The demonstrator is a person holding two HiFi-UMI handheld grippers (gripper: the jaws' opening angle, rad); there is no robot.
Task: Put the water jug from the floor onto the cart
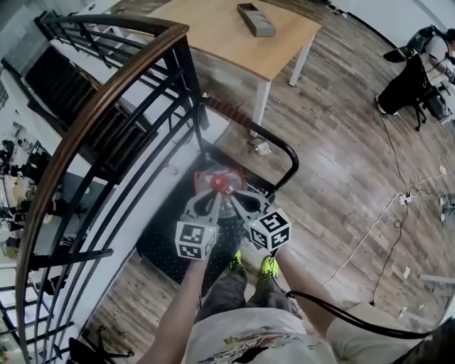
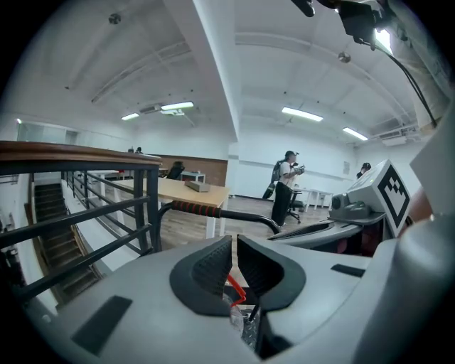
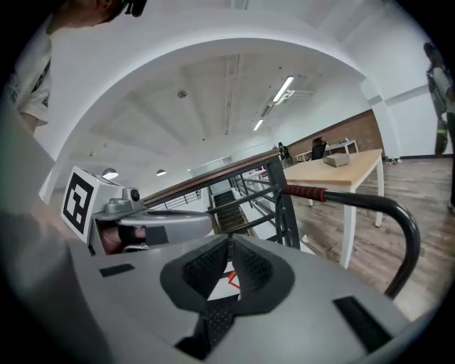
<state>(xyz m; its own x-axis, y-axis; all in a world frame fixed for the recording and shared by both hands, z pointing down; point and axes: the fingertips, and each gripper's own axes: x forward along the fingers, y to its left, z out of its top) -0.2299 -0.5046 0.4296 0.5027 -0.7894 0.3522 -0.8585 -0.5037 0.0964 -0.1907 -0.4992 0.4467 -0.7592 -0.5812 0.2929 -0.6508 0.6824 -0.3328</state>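
The water jug [image 1: 222,186], clear with a red cap and a thin red handle, hangs over the black deck of the cart [image 1: 165,245]. Both grippers meet at its top. In the left gripper view my left gripper [image 2: 233,263] is shut on the red handle [image 2: 239,292], and clear plastic [image 2: 249,323] shows just below. My right gripper [image 3: 229,259] has its pads together, with a sliver of the red handle [image 3: 231,279] in the gap at their base. In the head view the left gripper [image 1: 215,188] and right gripper [image 1: 229,192] sit side by side.
The cart's push handle [image 1: 281,146] curves up just beyond the jug. A dark railing [image 1: 106,99] and a stairwell run along the left. A wooden table [image 1: 242,43] bearing a grey box [image 1: 256,19] stands ahead. Cables [image 1: 398,206] trail over the floor at right.
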